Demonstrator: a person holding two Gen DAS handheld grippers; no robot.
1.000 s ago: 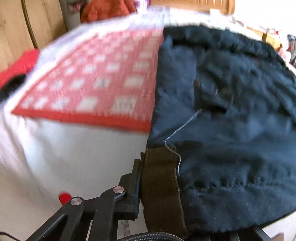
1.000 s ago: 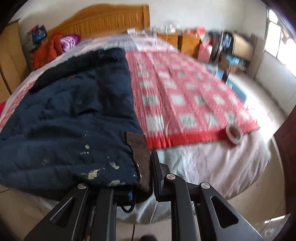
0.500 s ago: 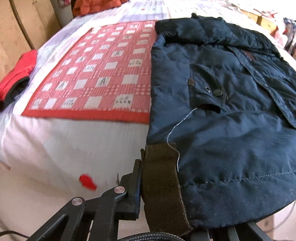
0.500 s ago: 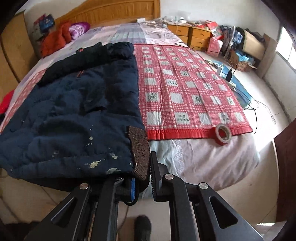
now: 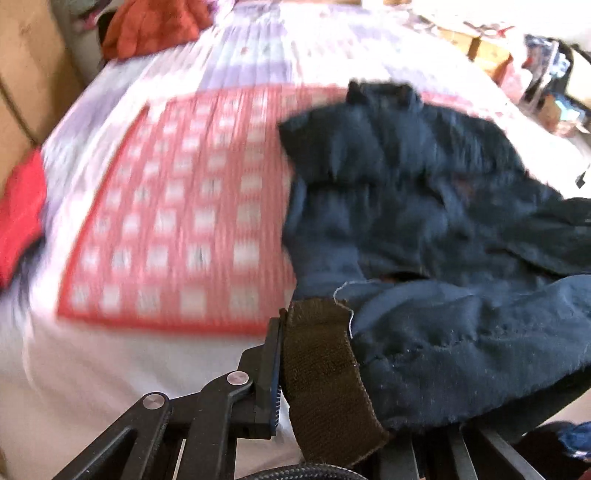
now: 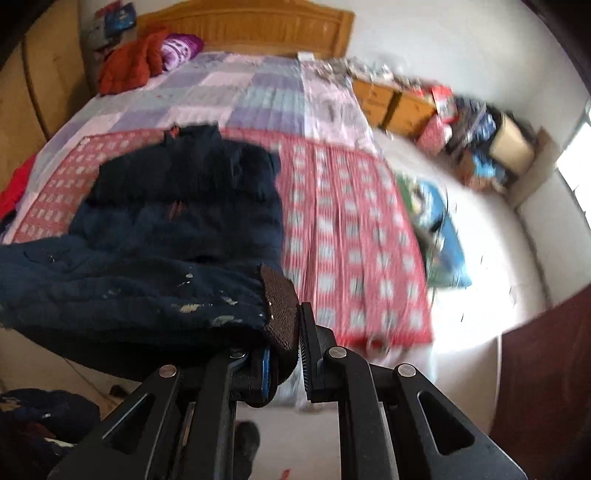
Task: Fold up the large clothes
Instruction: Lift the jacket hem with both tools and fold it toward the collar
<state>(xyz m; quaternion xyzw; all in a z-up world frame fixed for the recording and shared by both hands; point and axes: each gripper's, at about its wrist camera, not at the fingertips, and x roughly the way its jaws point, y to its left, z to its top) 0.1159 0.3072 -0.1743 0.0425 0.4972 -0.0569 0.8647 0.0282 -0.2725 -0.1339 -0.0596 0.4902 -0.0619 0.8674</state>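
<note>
A large dark navy jacket [image 5: 424, 229] lies on the red checked mat [image 5: 177, 229] on the bed; it also shows in the right wrist view [image 6: 177, 229]. My left gripper [image 5: 317, 373] is shut on the jacket's brown hem band [image 5: 325, 369] at one bottom corner. My right gripper [image 6: 286, 339] is shut on the brown hem band [image 6: 280, 306] at the other bottom corner. Both corners are lifted off the bed, and the lower part of the jacket bulges up above the rest. The jacket's collar end rests on the mat. Paint flecks mark the hem [image 6: 192, 306].
The bed has a wooden headboard [image 6: 243, 26]. An orange-red garment [image 6: 129, 62] lies at its head, a red one [image 5: 18, 214] at the left edge. Wooden drawers [image 6: 391, 103] and clutter stand on the right. A dark pile [image 6: 40, 424] lies on the floor.
Both grippers have risen and moved toward the head of the bed, carrying the jacket's hem with them. The lower part now lifts off the bed. Both views are motion-blurred.
</note>
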